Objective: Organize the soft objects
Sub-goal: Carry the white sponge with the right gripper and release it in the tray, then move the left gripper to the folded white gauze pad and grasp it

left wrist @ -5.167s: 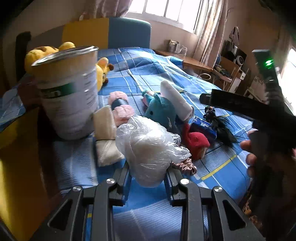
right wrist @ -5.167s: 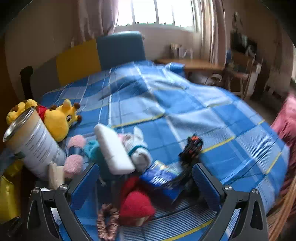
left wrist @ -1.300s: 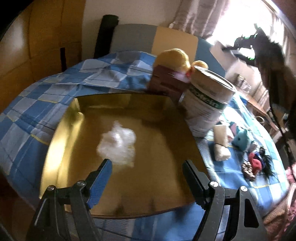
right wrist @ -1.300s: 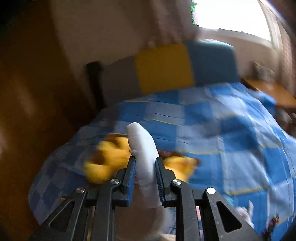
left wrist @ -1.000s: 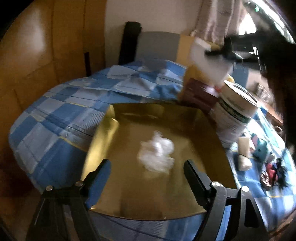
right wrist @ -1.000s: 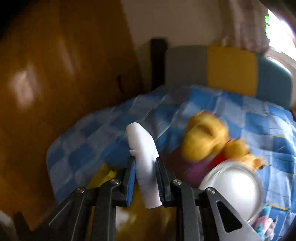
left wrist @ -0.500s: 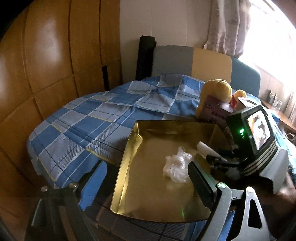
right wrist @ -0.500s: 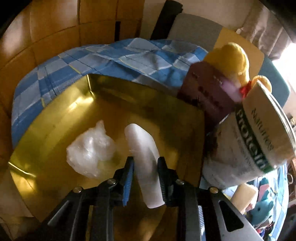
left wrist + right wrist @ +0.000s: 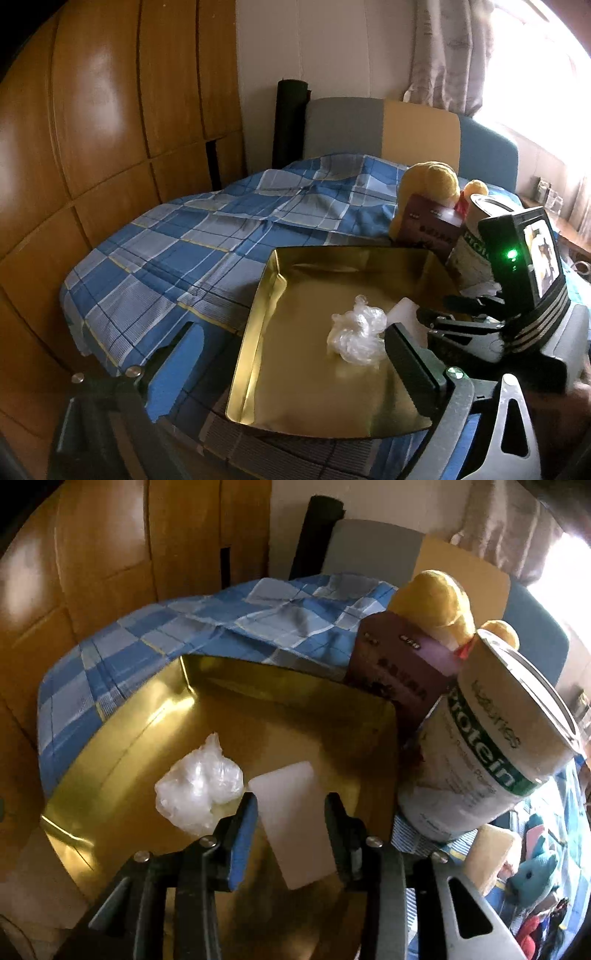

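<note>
In the gold tray (image 9: 110, 771) on the bed, your white pad (image 9: 295, 823) is lying flat btwn the fingers of your right gripper (image 9: 290, 812); the jaws are standing apart w/ a gap on each side, gripping nothing. The crumpled plastic bag (image 9: 199, 790) is sitting just left of the pad, close to or touching its corner, hard to say which.

Readable text: the big can (image 9: 491, 746) leaning at the tray's right edge is showing "Protein" in white on a green band, w/ "Naturies" or similar above it, blurry. The maroon box (image 9: 402, 675) behind the tray is carrying dark print too small to read. A yellow plush (image 9: 432, 598) is sitting behind box and can.

Your left gripper (image 9: 291, 354) is hanging wide open over the tray's near-left corner, holding nothing. From that view the bag (image 9: 356, 334) is lying mid-tray and the pad (image 9: 406, 314) is partly hidden by the right gripper's (image 9: 432, 319) black body, whose green light and small screen are glowing.

Right of the can: a cream block (image 9: 495, 853), a teal plush (image 9: 535, 875), red and black bits beyond on the blue check bedspread (image 9: 177, 258). Wood panelling (image 9: 92, 110) is filling the left.
</note>
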`<state>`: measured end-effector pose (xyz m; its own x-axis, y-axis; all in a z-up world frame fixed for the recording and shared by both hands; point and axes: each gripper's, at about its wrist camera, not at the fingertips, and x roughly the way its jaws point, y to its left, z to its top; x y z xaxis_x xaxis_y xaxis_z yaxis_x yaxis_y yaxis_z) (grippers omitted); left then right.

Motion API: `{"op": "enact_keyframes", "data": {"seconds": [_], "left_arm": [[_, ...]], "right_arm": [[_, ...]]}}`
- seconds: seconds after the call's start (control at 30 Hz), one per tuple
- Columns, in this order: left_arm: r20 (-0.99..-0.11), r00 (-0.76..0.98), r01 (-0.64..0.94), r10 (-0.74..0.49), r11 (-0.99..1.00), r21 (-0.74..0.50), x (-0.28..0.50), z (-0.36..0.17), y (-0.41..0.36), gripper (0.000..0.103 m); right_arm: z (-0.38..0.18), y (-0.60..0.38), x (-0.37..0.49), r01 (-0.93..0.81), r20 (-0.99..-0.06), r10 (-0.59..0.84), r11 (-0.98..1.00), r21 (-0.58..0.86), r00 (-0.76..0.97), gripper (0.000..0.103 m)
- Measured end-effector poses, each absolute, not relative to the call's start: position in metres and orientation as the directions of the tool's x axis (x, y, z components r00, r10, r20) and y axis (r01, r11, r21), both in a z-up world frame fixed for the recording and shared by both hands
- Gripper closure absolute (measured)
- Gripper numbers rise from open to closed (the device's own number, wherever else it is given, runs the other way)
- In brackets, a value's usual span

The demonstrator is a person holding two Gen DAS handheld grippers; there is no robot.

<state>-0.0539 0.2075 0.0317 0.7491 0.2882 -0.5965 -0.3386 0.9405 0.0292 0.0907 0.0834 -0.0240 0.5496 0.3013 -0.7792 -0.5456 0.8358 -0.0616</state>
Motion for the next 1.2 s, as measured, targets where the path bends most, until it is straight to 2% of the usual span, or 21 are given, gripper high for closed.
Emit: {"op": "enact_keyframes", "data": {"seconds": [0.1,0.2,0.57,1.2], "left_arm": [[-0.598,0.752,-0.344,0.279,0.939,0.006,-0.056,0.032,0.211,0.002],[-0.597,0.751,-0.357,0.280,0.934,-0.011,-0.057,0.032,0.214,0.002],[-0.625,0.720,-0.394,0.302,0.919,-0.010,-0.057,0.026,0.223,0.002],[-0.630,0.719,-0.356,0.294,0.934,0.030,-0.056,0.026,0.202,0.002]], "right_arm": [[-0.018,0.081,0.089,-0.506,-0.777,0.265,0.859,-0.080,0.571,0.059],[-0.011,0.077,0.082,-0.468,-0.760,0.232,0.877,-0.106,0.607,0.058],[0.024,0.071,0.033,-0.355,-0.606,0.145,0.903,-0.243,0.782,0.058],[0.046,0.049,0.016,-0.347,-0.590,0.207,0.929,-0.132,0.780,0.058]]}}
